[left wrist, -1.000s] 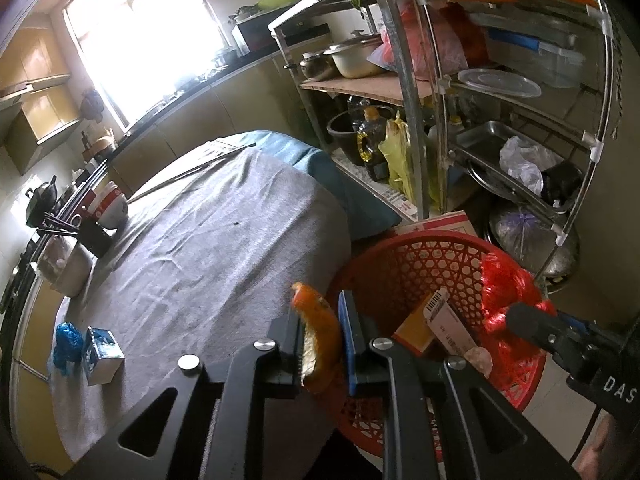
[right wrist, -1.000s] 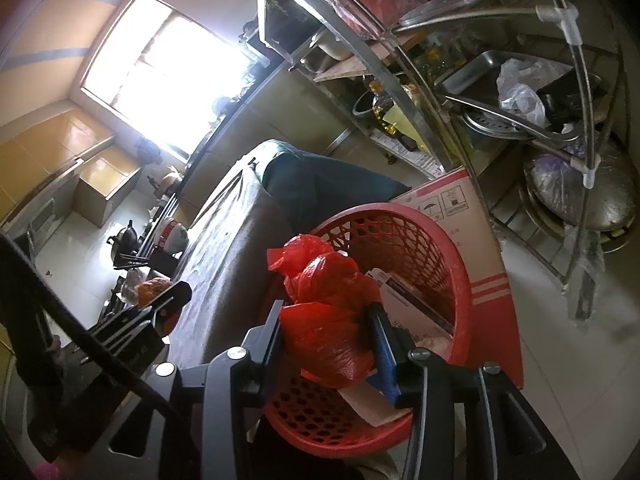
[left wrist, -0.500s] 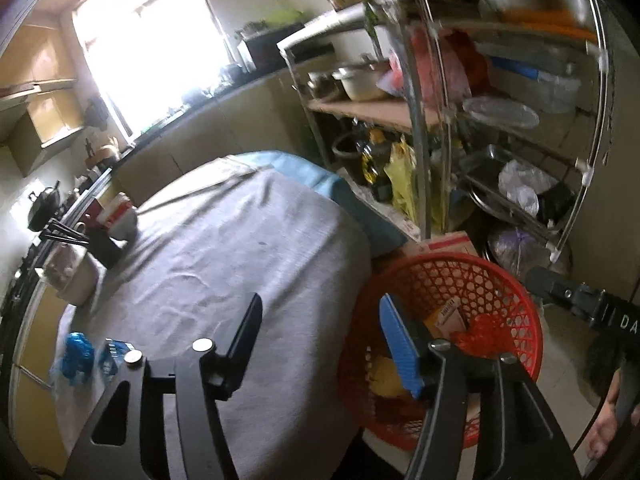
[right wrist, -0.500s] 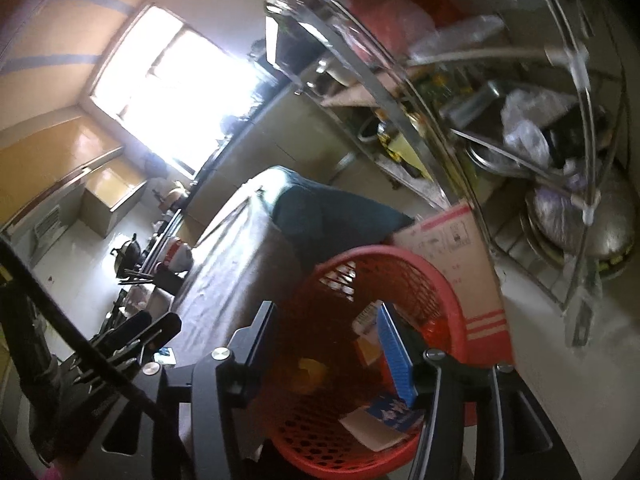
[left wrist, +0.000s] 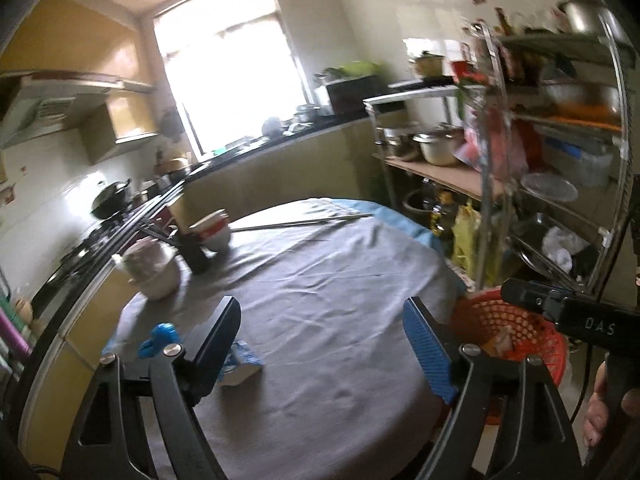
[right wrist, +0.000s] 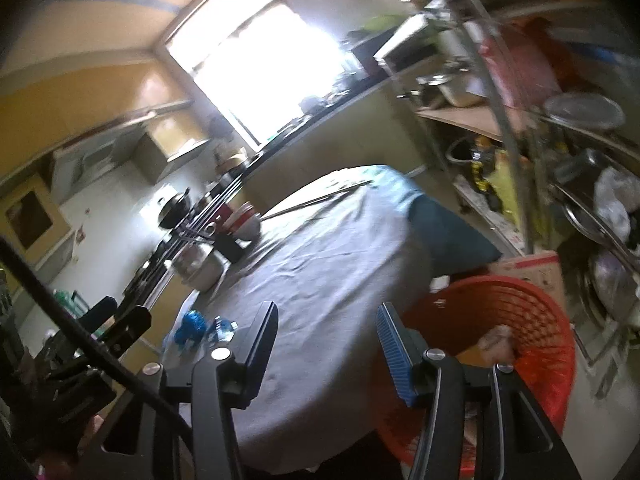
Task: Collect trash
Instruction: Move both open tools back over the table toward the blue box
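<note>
Beside the round bench [left wrist: 320,292], at its right edge, the red plastic basket [right wrist: 532,320] now holds what both tools carried a second ago: the orange peel that was pinched in the left tool [left wrist: 320,344] and the crumpled red bag that the right tool [right wrist: 326,344] clamped are gone from between the pads. The left jaws have just been opening and stand wide apart with nothing between them; the right jaws are parted too, and empty. Both views now look across the bench rather than down into the basket. My reading is that one deposit is finished and the hands are free for the next pickup.

What remains looks like the small blue-and-white carton [left wrist: 240,364], lying tilted near the left edge of the bench, and the crumpled blue wrapper [left wrist: 158,340] just beside it; in the right view the same pair shows as blurred blue shapes. The carton is boxy and thin-walled, probably light and easy to crush; the wrapper is soft and shapeless.

A wrinkled grey cloth covers the bench, over a blue layer that shows at the far rim. The basket is an open lattice weave with a smooth rim, with pale scraps visible inside. A pale lidded pot [left wrist: 150,268] and stacked bowls [left wrist: 212,230] stand further back.
</note>
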Demonstrator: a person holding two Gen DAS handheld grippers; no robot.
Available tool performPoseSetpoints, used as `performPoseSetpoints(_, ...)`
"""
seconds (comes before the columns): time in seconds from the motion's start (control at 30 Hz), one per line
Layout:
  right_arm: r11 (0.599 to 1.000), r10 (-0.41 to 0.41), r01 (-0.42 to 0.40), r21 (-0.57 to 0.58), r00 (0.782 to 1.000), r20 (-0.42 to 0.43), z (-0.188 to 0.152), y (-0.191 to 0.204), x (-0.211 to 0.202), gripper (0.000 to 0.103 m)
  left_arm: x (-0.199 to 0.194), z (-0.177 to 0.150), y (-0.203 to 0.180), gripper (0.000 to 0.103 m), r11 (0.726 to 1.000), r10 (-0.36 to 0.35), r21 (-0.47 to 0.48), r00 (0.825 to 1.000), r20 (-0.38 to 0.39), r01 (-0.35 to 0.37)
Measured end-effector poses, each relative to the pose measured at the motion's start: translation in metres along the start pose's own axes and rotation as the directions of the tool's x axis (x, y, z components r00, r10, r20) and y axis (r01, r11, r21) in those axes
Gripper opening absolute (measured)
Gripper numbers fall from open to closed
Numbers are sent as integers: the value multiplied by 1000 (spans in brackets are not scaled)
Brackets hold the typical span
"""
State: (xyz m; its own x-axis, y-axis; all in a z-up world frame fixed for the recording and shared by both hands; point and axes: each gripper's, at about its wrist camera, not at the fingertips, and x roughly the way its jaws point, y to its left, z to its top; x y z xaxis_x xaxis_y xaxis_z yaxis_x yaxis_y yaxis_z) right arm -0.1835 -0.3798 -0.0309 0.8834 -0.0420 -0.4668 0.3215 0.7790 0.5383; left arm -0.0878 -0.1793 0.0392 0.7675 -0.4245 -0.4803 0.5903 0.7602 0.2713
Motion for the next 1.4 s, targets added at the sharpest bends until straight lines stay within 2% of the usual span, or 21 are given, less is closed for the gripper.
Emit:
performPoseSetpoints(0.37,989,37,-52,-136,993,-111,-14,79,62,56,7,-24,74,84,985,118,-123,992,-34,-122)
performPoseSetpoints(0.6,984,36,-65,-166,985,-171,-19,99,99,56,24,-41,105,84,970,173,-158,981,-93,-186)
performPoseSetpoints(0.9,975,32,-80,-205,973,-230,-24,123,137,56,53,-68,146,84,944,234,-190,953,-191,-270)
performPoseSetpoints(1.03,967,17,-82,-243,965,-260,-30,135,153,56,64,-76,162,84,932,248,-214,944,-219,-294)
performPoseSetpoints(1.4,962,-6,-85,-259,943,-332,-42,154,202,56,106,-99,198,84,914,268,-224,919,-291,-337)
